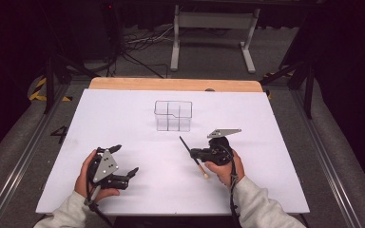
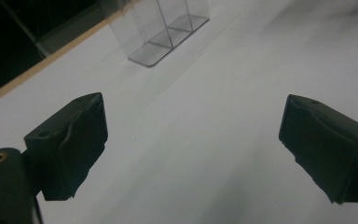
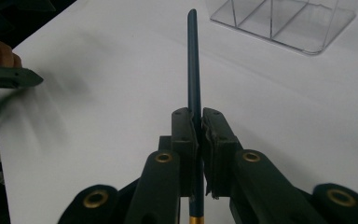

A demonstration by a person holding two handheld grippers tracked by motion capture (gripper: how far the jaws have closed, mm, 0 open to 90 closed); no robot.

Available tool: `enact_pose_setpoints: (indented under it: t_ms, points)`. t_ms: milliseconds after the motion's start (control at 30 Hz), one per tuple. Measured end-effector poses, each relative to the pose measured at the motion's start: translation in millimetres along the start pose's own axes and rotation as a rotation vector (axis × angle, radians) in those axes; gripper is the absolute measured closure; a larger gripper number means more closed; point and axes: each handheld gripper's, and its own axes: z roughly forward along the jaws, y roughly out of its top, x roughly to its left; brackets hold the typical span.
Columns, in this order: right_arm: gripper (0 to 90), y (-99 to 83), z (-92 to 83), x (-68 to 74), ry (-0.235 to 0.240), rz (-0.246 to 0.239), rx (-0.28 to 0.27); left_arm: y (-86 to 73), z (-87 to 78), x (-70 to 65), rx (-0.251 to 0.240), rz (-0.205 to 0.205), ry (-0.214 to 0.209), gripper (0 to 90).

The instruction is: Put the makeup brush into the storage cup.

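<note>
Altogether I count two grippers, one brush and one clear box. At the lower right of centre in the high view, the right gripper [image 1: 193,153] is clamped on the thin dark brush [image 1: 192,156], which slants above the white table [image 1: 275,156]. The left gripper [image 1: 123,161], lower left, stands wide with nothing in it. The clear box [image 1: 173,115] sits at centre. The right gripper view adds the brush's gold band below the jaws, while the high view shows its pale end.
</note>
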Motion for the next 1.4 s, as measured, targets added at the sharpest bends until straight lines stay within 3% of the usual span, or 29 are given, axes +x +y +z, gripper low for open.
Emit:
enact_pose_setpoints:
  t_ms: [67, 100, 300, 333, 367, 400, 467, 567, 733, 767, 833, 1000, 1033, 1167, 1400]
  points:
    - [84.8, 2.3, 0.3, -1.5, 0.016, 0.02, -0.006, 5.7, 5.0, -5.7, 0.003, 0.067, 0.012, 11.2]
    - [84.7, 3.6, 0.7, -2.1, 0.021, 0.028, -0.008, 10.5, 9.3, -11.0, -0.005, 0.133, 0.02, 11.6]
    - [84.8, 12.9, 4.4, -3.7, 0.058, 0.081, -0.022, 28.4, 31.1, -33.9, -0.016, 0.339, 0.018, 15.5]
    - [84.8, 12.9, 4.4, -3.7, 0.058, 0.081, -0.022, 28.4, 31.1, -33.9, -0.016, 0.339, 0.018, 17.2]
    - [84.8, 16.3, 6.1, -3.7, 0.064, 0.093, -0.028, 33.7, 39.0, -43.2, -0.032, 0.395, 0.011, 18.8]
    - [84.8, 16.3, 6.1, -3.7, 0.064, 0.093, -0.028, 33.7, 39.0, -43.2, -0.032, 0.395, 0.011, 19.4]
    - [84.8, 19.1, 7.4, -2.7, 0.073, 0.107, -0.03, 37.8, 45.5, -51.5, -0.051, 0.453, 0.024, 20.9]
    - [84.8, 23.7, 9.8, -0.7, 0.09, 0.126, -0.032, 44.4, 57.3, -65.6, -0.072, 0.562, 0.058, 24.6]
    - [84.7, 30.9, 14.6, 2.9, 0.111, 0.155, -0.032, 49.1, 71.6, -86.7, -0.096, 0.785, 0.172, 31.3]
    - [84.7, 30.9, 14.6, 2.9, 0.111, 0.155, -0.032, 49.1, 71.6, -86.7, -0.096, 0.785, 0.172, 32.9]
    - [84.8, 31.6, 16.9, 4.1, 0.113, 0.161, -0.026, 50.3, 76.4, -90.9, -0.095, 0.855, 0.209, 34.6]
    - [84.7, 30.4, 23.4, 6.7, 0.123, 0.188, -0.013, 52.1, 83.4, -100.2, -0.128, 0.995, 0.255, 47.1]
    - [84.7, 30.2, 24.4, 7.3, 0.125, 0.194, -0.006, 51.9, 85.0, -101.6, -0.137, 1.0, 0.252, 47.9]
    - [84.7, 29.8, 28.4, 8.3, 0.124, 0.203, 0.004, 52.4, 90.3, -108.4, -0.135, 1.091, 0.256, 55.1]
    - [84.7, 29.3, 33.5, 8.8, 0.114, 0.211, 0.018, 48.7, 95.5, -115.6, -0.112, 1.173, 0.268, 75.8]
